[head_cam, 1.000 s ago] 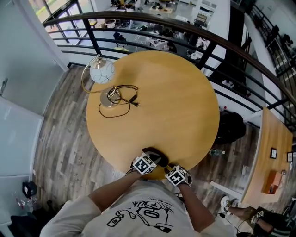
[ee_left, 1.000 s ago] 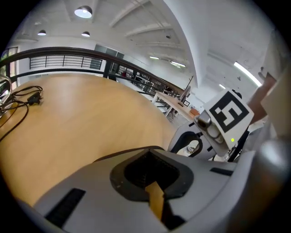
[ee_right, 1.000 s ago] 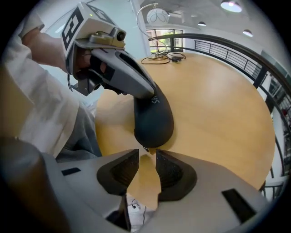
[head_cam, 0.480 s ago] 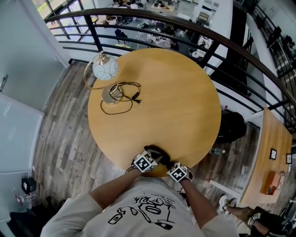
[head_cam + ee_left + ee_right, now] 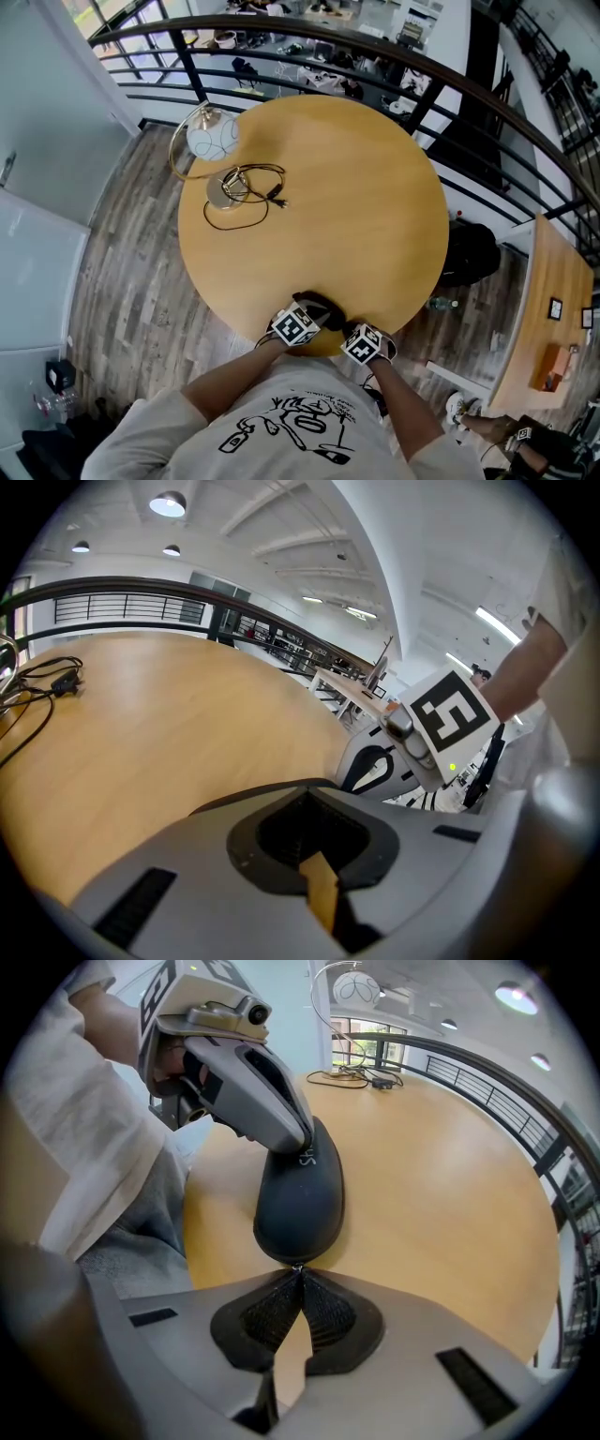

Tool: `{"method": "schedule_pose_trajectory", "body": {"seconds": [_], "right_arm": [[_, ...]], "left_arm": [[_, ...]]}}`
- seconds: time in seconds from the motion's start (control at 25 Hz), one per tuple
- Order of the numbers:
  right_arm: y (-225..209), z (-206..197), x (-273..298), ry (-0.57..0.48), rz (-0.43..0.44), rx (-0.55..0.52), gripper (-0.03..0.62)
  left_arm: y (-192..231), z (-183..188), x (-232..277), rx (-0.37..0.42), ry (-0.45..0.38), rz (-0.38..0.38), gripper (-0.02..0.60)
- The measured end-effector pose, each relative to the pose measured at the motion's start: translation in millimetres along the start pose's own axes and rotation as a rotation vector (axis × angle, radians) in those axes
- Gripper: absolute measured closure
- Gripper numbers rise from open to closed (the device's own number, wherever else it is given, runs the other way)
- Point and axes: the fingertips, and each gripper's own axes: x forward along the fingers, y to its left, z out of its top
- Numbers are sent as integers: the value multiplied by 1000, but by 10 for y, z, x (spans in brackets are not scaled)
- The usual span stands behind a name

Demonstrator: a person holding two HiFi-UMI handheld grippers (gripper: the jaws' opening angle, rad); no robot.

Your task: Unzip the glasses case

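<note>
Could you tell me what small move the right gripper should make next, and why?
Probably draw the right gripper sideways along the rim of the glasses case: its jaws are closed on what looks like the zipper pull at the near end, while the left gripper clamps the far end steady.

Overhead head view, low gripper views share table (image 5: 375, 187).

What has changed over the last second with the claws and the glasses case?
The right claw, shut on the zip pull, has edged slightly right, away from the left claw. Nothing was newly gripped or let go. The left claw's grip on the case, the case's spot at the table edge, the lamp and the cable look unchanged.
</note>
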Motion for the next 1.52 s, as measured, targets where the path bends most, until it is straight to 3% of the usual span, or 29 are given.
{"method": "schedule_pose_trajectory", "body": {"seconds": [0.2,0.4,0.52,0.64,0.84,0.96,1.28,1.52], "right_arm": [[-156,46,-9,27,-30,-68,571],[-312,161,9,110,-127,-397,571],[-365,201,25,133,-140,-476,571],[-350,168,20,108,-117,-351,571],[-232,100,-3,-6,-10,112,571],[-63,141,-18,-42,58,251,571],[436,387,51,-77,185,223,571],[380,367,100,-50,134,109,571]], "left_arm": [[-5,-4,-9,-8,1,-3,575],[-9,-12,-30,-17,-3,-4,575],[-10,-15,-29,-44,-7,-9,575],[11,-18,-52,-53,6,-1,575],[58,34,-188,-21,28,11,575],[38,-41,-232,1,74,12,575],[44,-148,-268,-5,84,30,575],[50,-195,-246,-2,101,30,575]]}}
